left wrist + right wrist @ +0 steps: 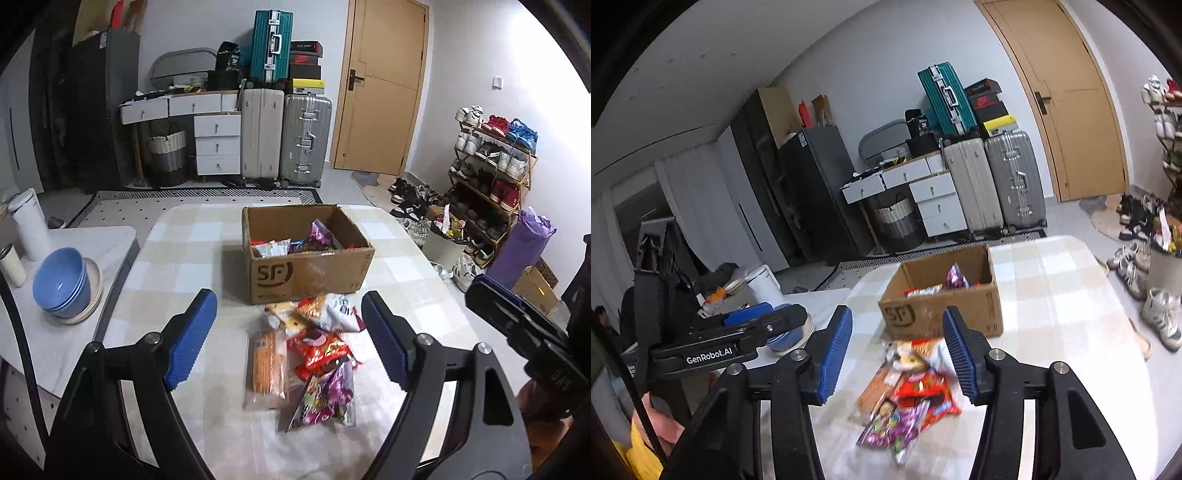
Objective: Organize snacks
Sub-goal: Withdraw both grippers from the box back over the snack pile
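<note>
An open cardboard box (pixel 310 273) (pixel 960 314) printed "SF" stands on the checked tablecloth (pixel 184 258) with several snack packets inside. In front of it lies a loose pile: an orange cracker pack (pixel 266 365), a red packet (pixel 321 350) (pixel 923 391), a purple candy bag (pixel 325 402) (pixel 890 432) and a white-and-orange bag (pixel 332 310). My left gripper (pixel 289 297) hovers above the pile, open and holding nothing. My right gripper (pixel 898 312) is also open over the pile with nothing between its blue pads. Each gripper shows at the edge of the other's view.
Stacked blue bowls (pixel 61 284) on a plate and a white flask (pixel 29 225) sit on a marble side table at the left. Suitcases (pixel 284 140) and drawers line the far wall. A shoe rack (pixel 491 166) stands right of the table.
</note>
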Tool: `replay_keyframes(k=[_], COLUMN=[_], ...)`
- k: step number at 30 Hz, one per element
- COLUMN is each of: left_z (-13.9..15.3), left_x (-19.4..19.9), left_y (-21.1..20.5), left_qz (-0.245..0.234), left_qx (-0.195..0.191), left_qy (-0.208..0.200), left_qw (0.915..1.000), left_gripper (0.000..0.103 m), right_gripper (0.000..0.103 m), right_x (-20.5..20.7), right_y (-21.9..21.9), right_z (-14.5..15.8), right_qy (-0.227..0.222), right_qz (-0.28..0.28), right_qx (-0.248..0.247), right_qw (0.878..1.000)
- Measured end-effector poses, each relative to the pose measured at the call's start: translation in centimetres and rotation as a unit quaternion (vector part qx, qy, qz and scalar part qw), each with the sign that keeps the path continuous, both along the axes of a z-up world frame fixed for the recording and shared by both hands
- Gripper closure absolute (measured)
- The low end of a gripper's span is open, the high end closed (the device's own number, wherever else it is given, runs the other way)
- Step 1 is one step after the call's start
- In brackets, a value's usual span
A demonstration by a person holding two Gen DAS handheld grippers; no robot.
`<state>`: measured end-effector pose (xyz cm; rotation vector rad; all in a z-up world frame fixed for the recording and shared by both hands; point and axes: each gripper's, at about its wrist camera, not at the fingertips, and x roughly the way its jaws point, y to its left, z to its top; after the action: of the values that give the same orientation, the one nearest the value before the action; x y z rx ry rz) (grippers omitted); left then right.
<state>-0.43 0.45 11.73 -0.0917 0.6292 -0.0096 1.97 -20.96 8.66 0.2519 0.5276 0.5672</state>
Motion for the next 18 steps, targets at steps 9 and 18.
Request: replay_keyframes(k=[9,18], left_z=[-2.6,-6.6], left_x=[-4.0,-5.6], left_y=[-0.5,2.2], left_qz=[0.020,0.053], left_qx=[0.018,-0.002], left_qy=[-0.017,0.006], left_qw=[0.9995,0.9986], left_gripper=[0.020,0.004], right_gripper=[0.036,0.016], right_x=[-3.5,-5.5], right_y=[-1.0,0.4], right_z=[-2.1,-4.5], right_qy=[0.015,0.014], right_qz=[0.001,0.021], right_qx=[0.021,0.014], right_qw=[1.000,1.000])
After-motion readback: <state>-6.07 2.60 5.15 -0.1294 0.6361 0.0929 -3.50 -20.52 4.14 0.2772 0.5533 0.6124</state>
